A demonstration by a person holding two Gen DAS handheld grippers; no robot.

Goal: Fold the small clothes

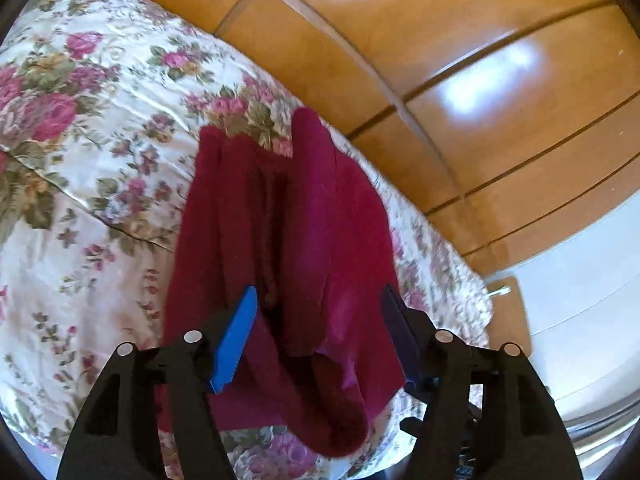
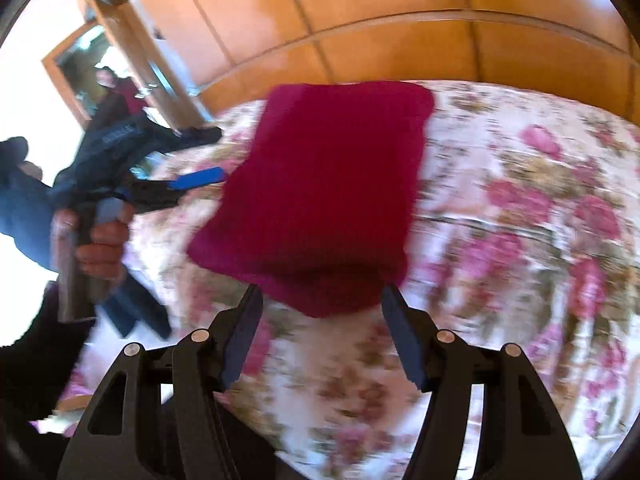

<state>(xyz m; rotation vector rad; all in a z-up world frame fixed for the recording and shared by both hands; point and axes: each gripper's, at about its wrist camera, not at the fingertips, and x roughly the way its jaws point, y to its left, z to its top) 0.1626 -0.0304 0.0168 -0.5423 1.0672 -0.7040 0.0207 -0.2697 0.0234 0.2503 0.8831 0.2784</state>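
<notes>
A dark red knitted garment [image 1: 296, 248] lies on the floral bedspread [image 1: 80, 160], folded lengthwise with rumpled layers. My left gripper [image 1: 318, 300] is open, its jaws spread just above the garment's near part, holding nothing. In the right wrist view the garment [image 2: 328, 184] is a neat rectangle. My right gripper [image 2: 320, 298] is open at its near edge, holding nothing. The left gripper [image 2: 196, 180] also shows there, at the garment's left side, held by a hand.
The bedspread [image 2: 520, 240] covers the bed. Wooden wardrobe panels [image 1: 440, 60] stand behind the bed. A doorway and mirror [image 2: 100, 72] are at the far left. A white surface [image 1: 580, 300] lies to the right of the bed.
</notes>
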